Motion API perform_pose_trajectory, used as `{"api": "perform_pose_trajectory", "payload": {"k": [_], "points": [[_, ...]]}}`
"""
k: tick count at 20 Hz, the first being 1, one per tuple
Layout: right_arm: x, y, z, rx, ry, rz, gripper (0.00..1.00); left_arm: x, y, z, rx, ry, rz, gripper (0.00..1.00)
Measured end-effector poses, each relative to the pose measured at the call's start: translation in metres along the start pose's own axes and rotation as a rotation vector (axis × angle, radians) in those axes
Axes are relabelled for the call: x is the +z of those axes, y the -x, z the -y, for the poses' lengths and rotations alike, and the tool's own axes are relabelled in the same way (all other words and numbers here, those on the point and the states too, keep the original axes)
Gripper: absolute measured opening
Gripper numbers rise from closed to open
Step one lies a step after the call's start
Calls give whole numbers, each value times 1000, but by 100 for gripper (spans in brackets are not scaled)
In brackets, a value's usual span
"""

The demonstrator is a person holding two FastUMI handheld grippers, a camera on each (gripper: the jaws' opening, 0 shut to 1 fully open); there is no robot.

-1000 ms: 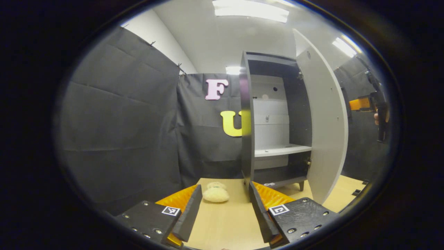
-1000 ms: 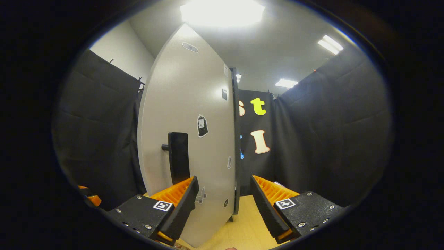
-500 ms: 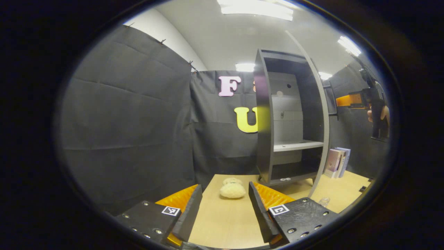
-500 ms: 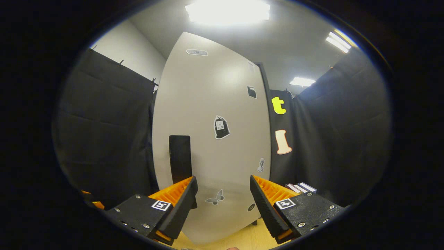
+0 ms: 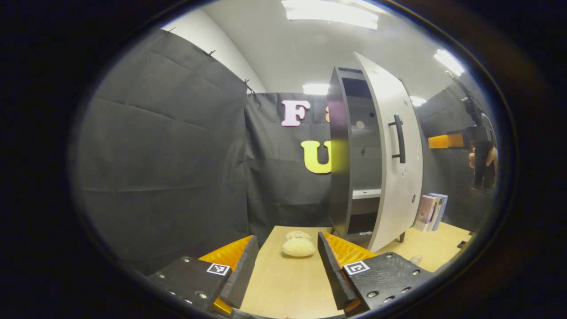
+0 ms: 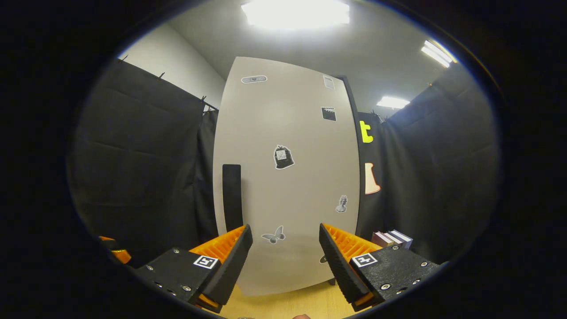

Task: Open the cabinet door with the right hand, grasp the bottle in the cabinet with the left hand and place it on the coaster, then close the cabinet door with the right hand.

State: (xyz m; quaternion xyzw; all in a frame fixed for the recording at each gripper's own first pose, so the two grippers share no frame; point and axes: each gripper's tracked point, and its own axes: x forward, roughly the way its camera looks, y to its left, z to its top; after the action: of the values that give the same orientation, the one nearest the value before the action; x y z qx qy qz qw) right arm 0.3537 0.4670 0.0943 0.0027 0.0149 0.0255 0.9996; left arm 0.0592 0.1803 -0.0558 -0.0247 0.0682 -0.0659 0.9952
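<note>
Between my left claw's [image 5: 283, 270] spread, empty fingers lies the wooden tabletop [image 5: 283, 283], with a fluffy cream toy [image 5: 298, 246] ahead. Right of that stands the dark cabinet [image 5: 339, 155], its pale cabinet door [image 5: 394, 155] ajar, black handle [image 5: 399, 138] facing me. Books [image 5: 430, 211] lean just beyond. Farther right, my right claw hangs apart from the door; in its own view it [image 6: 285, 261] gapes empty before the stickered door [image 6: 288, 177]. I cannot make out the bottle.

Cream plush toy [image 5: 299, 244], maybe a bear, on wooden table [image 5: 283, 283]; books [image 5: 432, 212] upright at right.
</note>
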Motion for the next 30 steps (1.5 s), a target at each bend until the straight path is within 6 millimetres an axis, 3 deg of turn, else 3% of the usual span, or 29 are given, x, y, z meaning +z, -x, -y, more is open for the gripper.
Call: {"api": "perform_pose_trajectory", "payload": {"k": [2,3,4,6,8,9,11,13,15,16,20,25,30], "points": [[1,9,10,-3,-2,10,94,4,-8,15,-25,12,2,77],[2,14,15,-2,-2,15,94,5,-12,21,-28,15,4,82],[2,18,21,-2,-2,16,94,6,-16,27,-29,17,5,72],[-4,26,38,-3,-2,8,94,14,-19,44,-36,22,5,77],[-8,34,60,-22,-8,9,94,18,-24,66,-56,23,3,72],[-10,37,71,-28,-15,5,93,20,-25,77,-63,20,1,82],[-16,42,92,-35,-25,-4,94,26,-29,97,-72,16,4,77],[-18,47,117,-51,-34,-8,94,33,-29,117,-77,10,13,82],[-21,53,139,-63,-47,-12,91,38,-30,136,-81,1,16,82],[-23,55,149,-69,-53,-16,91,40,-31,146,-81,-4,18,77],[-29,63,188,-85,-57,-22,93,50,-33,181,-88,-5,21,77],[-37,71,221,-96,-58,-20,91,60,-34,208,-73,11,31,77],[-41,78,234,-93,-56,-7,94,65,-29,215,-47,-7,42,77]]}}
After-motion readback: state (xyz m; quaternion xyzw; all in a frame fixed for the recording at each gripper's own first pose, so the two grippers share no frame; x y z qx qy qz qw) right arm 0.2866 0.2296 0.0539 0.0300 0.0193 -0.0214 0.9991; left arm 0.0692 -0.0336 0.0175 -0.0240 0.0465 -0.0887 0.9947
